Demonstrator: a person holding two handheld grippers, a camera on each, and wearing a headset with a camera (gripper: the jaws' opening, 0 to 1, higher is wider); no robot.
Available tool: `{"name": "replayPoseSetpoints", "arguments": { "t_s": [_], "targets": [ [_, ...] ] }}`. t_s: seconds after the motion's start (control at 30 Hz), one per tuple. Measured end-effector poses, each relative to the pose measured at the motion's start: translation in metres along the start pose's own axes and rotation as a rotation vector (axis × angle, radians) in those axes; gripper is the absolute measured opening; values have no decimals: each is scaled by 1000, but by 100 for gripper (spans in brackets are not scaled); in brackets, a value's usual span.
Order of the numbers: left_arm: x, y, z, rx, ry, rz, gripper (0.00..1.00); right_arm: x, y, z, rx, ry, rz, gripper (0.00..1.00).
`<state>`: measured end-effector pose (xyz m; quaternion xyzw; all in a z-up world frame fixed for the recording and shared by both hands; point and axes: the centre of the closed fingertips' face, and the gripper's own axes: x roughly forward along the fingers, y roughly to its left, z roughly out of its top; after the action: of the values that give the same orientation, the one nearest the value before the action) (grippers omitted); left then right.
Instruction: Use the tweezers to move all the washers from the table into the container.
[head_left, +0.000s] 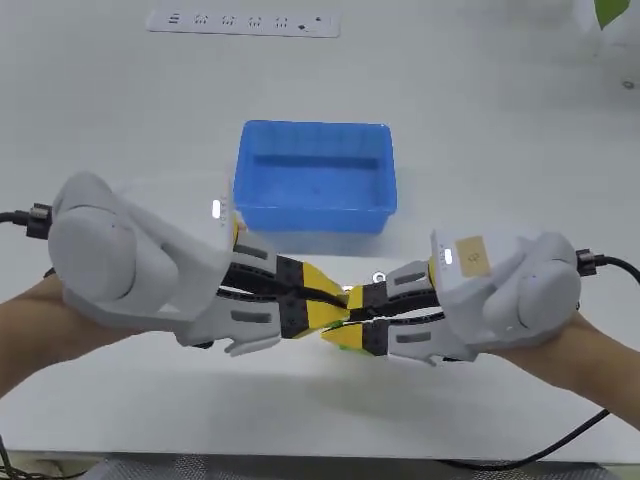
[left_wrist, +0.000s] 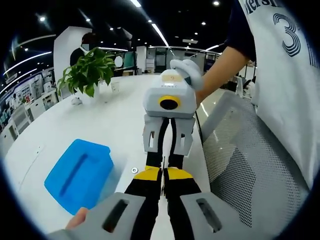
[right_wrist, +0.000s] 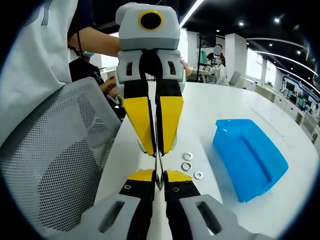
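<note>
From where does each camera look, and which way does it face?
Head view: on the person's head, looking down at the table; both forearms, left tongs and right tongs show.
Left gripper view: on the left tongs, facing the right tongs and the person's arm; own jaws below, shut on tweezers.
Right gripper view: on the right tongs, facing the left tongs and the person's shirt; own jaws below.
Shared: all see the blue container; both gripper views see the tweezers.

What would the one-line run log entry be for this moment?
left gripper: shut on thin metal tweezers | right gripper: shut on same tweezers | three round metal washers: on white table | blue plastic container: near washers
</note>
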<state>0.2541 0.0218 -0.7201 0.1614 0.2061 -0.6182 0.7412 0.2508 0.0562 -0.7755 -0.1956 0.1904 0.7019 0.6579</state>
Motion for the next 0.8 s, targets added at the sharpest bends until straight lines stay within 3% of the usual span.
{"name": "replayPoseSetpoints", "arguments": {
  "t_s": [0.43,0.8],
  "targets": [
    [-24,1,2,15,21,9,6,9,-2,22,-55,9,-27,10],
    [-43,21,-5,45,51,82,6,21,-24,33,-142,46,-80,11]
  ]
}}
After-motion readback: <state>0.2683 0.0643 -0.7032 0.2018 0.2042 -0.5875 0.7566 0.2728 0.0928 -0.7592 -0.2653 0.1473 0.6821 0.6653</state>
